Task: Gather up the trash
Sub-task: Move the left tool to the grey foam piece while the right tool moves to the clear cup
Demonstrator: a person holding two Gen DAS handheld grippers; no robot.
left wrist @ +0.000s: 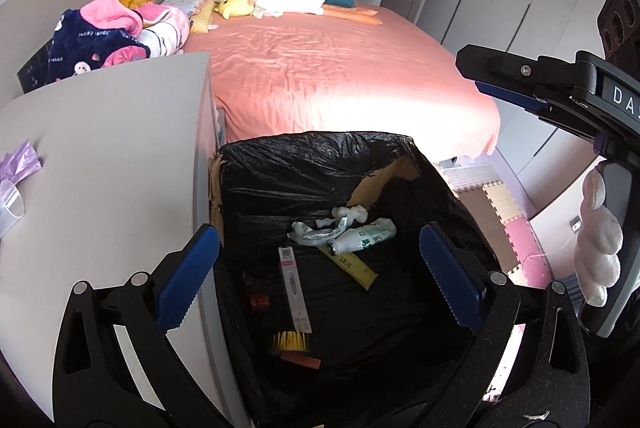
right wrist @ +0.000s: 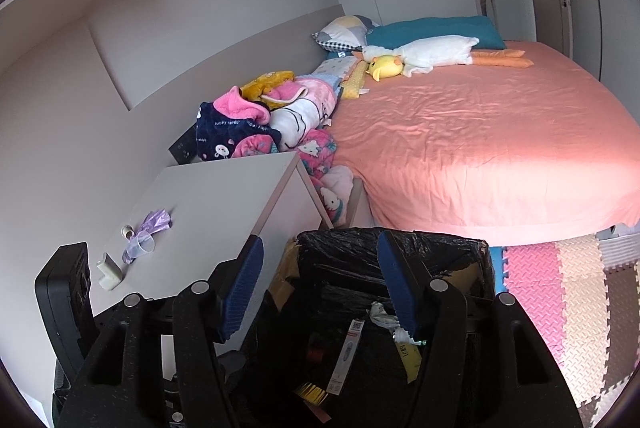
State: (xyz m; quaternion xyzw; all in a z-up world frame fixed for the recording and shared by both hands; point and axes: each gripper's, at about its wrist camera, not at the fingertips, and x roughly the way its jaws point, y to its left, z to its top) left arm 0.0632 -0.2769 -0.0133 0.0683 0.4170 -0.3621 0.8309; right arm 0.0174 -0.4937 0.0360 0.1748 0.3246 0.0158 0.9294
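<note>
Both the left gripper (left wrist: 320,268) and right gripper (right wrist: 320,280) hang wide open and empty over the bin (left wrist: 304,148). Risk is probably knocking the clear cup (right wrist: 143,243) off the nightstand (right wrist: 224,196) while reaching, though it's hard to judge.

In the left wrist view the clear cup (left wrist: 11,202) and the purple bag (left wrist: 22,164) on the surface (left wrist: 120,148) are cut off by the left edge. The right tool (left wrist: 476,68) shows only 1 finger; its body runs off the right edge, so its far side is hidden, and the gloved hand (left wrist: 598,228) is partly cut off too. In the right wrist view the right tool's fingers (right wrist: 400,284) cover part of the trash in the black-lined box (right wrist: 440,248), hiding most of the crumpled wrapper (right wrist: 378,314). Print on the white carton (right wrist: 344,356) is too small to read. The dark items on the box floor (left wrist: 260,302) cannot be identified.
</note>
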